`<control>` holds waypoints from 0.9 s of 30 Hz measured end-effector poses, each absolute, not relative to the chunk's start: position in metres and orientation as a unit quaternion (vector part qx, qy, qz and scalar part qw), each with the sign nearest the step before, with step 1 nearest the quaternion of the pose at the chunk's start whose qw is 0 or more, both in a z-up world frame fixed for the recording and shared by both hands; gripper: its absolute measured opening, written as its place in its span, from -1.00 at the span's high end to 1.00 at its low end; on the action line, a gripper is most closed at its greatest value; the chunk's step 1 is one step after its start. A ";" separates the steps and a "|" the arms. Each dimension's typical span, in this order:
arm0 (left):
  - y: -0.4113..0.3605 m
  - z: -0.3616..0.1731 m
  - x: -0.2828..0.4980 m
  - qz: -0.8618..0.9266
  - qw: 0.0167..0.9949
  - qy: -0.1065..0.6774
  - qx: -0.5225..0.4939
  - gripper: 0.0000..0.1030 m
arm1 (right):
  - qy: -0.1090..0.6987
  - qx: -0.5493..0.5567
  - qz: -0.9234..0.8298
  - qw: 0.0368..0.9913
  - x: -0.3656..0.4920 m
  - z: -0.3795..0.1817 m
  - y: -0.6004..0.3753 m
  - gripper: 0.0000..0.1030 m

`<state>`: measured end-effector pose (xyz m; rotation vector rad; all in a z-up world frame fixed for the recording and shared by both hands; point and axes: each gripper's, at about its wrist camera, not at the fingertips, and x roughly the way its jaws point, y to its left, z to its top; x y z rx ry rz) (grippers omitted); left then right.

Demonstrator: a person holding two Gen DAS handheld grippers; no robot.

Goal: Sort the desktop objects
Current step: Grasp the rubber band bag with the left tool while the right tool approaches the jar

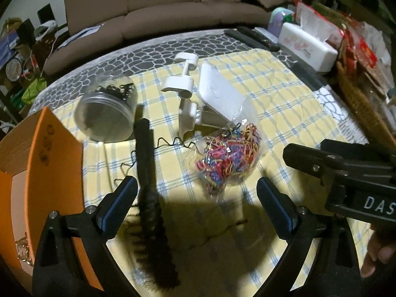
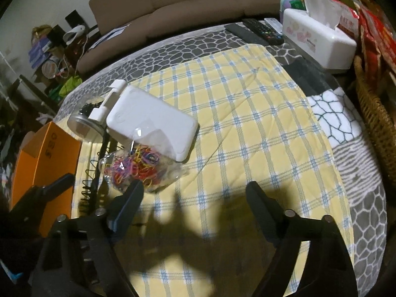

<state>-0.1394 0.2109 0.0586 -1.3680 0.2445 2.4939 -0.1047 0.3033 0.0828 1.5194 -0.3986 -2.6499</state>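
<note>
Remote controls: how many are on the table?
3 visible at the far edge, left of the tissue box: a plain black one, a buttoned black one, a light one. More may be hidden.

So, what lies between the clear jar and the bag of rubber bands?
In the left wrist view, a long black comb-like piece lies between the jar and the bag.

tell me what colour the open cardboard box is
Orange box, clearest in the left wrist view.

Bagged rubber bands (image 1: 229,153) beside toppled jar (image 1: 107,112)
</note>
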 end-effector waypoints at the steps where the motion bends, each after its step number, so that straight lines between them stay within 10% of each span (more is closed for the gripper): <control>1: 0.212 0.057 -0.142 0.864 0.143 0.084 -0.475 -0.88 | -0.133 0.494 -0.859 0.034 -0.106 0.081 0.305 -0.42; 10: 0.221 0.042 -0.157 0.857 0.159 0.084 -0.483 -0.85 | -0.178 0.495 -0.847 0.073 -0.119 0.067 0.308 -0.12; 21: 0.230 0.038 -0.161 0.840 0.216 0.074 -0.493 0.27 | -0.205 0.487 -0.844 0.098 -0.132 0.065 0.308 0.04; 27: 0.226 0.050 -0.153 0.844 0.223 0.064 -0.484 0.53 | -0.201 0.490 -0.842 0.099 -0.129 0.066 0.306 0.04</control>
